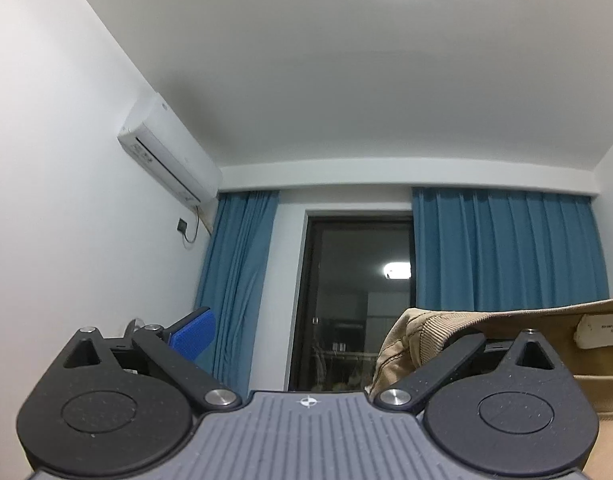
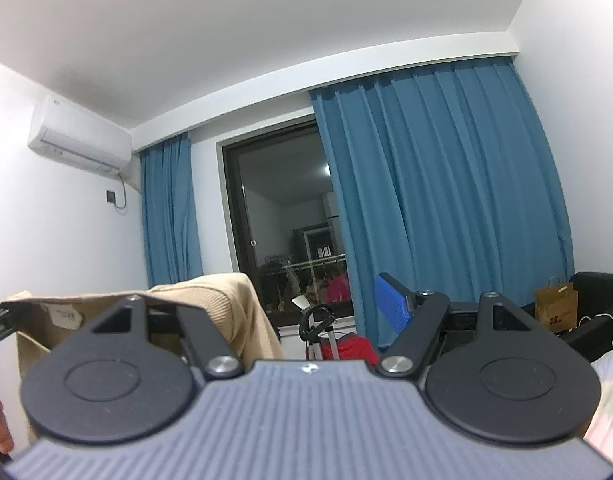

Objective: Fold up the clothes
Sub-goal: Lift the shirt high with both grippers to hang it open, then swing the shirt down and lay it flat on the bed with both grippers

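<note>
A beige ribbed garment [image 1: 426, 332] with a white label hangs in the air, stretched between both grippers. In the left wrist view my left gripper [image 1: 306, 344] has wide-open jaws: its blue left pad [image 1: 192, 334] is bare, and the cloth drapes over its right finger, which is hidden. In the right wrist view the same garment [image 2: 226, 300] drapes over the hidden left finger of my right gripper [image 2: 306, 312], whose blue right pad [image 2: 390, 304] is bare. Both grippers point up towards the window.
Blue curtains [image 2: 446, 200] flank a dark glass door [image 2: 282, 220]. An air conditioner [image 1: 166, 152] sits high on the left wall. A red bag [image 2: 346, 346], a paper bag [image 2: 556, 308] and a black chair [image 2: 598, 308] stand at the right.
</note>
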Available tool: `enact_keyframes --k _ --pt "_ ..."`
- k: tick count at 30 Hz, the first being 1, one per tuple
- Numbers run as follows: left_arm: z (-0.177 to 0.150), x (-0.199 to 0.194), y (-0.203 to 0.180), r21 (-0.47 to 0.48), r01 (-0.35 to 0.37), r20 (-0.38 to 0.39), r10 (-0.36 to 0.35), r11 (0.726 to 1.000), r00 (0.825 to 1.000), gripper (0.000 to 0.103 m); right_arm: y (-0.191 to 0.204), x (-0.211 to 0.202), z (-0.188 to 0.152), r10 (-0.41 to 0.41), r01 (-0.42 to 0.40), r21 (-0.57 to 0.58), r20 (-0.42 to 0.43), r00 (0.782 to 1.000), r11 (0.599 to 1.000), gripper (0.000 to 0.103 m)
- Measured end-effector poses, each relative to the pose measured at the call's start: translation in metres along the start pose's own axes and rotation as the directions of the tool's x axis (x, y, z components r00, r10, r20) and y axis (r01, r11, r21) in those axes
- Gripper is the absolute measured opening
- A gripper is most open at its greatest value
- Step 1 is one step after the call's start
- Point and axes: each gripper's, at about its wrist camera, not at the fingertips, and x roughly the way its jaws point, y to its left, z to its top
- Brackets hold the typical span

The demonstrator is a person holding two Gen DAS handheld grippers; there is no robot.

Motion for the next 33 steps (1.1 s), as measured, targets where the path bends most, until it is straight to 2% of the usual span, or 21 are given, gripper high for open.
enact_keyframes --k 4,7,12,16,18,21,23,25,26,28,30,31,33 --pt "-0.038 0.033 0.004 -0.018 0.011 -0.094 -0.012 1.0 0.996 0.103 0.001 0.031 -0.028 -0.01 0.01 -0.003 -0.061 0.998 1.0 0.073" --pt "-0.077 0.066 0.001 0.012 0.011 -0.139 -0.01 1.0 0.99 0.103 -0.005 0.067 -0.059 -0.029 0.029 -0.002 -0.116 0.993 1.0 0.073" --pt "-0.153 0.138 -0.009 0.028 0.021 -0.231 -0.014 0.999 0.973 0.103 -0.029 0.147 -0.118 -0.056 0.06 0.019 -0.18 0.982 0.998 0.073" --pt "-0.23 0.204 -0.022 0.027 0.012 -0.302 -0.003 1.0 0.953 0.103 -0.046 0.227 -0.176 -0.125 0.12 -0.036 -0.206 0.971 0.992 0.073" --pt "-0.28 0.242 -0.034 0.019 0.004 -0.365 0.003 1.0 0.931 0.103 -0.057 0.271 -0.213 -0.154 0.145 -0.057 -0.241 0.958 0.988 0.072" --pt "-0.371 0.293 -0.048 0.005 -0.017 -0.473 0.018 1.0 0.881 0.103 -0.079 0.332 -0.281 -0.19 0.168 -0.093 -0.332 0.924 0.981 0.072" --pt "-0.437 0.327 -0.057 0.0 -0.025 -0.55 0.021 1.0 0.835 0.103 -0.096 0.373 -0.332 -0.206 0.168 -0.126 -0.42 0.884 0.978 0.072" --pt "-0.504 0.353 -0.065 0.021 -0.018 -0.629 0.027 1.0 0.777 0.103 -0.11 0.413 -0.382 -0.207 0.151 -0.149 -0.523 0.827 0.977 0.072" --pt "-0.537 0.365 -0.069 0.037 -0.011 -0.668 0.033 0.999 0.743 0.103 -0.118 0.434 -0.407 -0.208 0.141 -0.16 -0.572 0.793 0.977 0.071" --pt "-0.585 0.388 -0.071 0.051 0.016 -0.753 0.028 0.999 0.657 0.102 -0.133 0.474 -0.457 -0.21 0.119 -0.18 -0.663 0.718 0.976 0.071" --pt "-0.632 0.41 -0.073 0.061 0.046 -0.828 0.025 0.997 0.561 0.101 -0.14 0.507 -0.495 -0.215 0.072 -0.216 -0.766 0.606 0.974 0.071" --pt "-0.656 0.421 -0.074 0.064 0.061 -0.861 0.024 0.996 0.509 0.1 -0.141 0.521 -0.513 -0.211 0.023 -0.236 -0.817 0.537 0.972 0.071" --pt "-0.682 0.435 -0.078 0.064 0.112 -0.92 0.015 0.992 0.391 0.098 -0.134 0.537 -0.539 -0.166 -0.123 -0.233 -0.899 0.404 0.965 0.071"
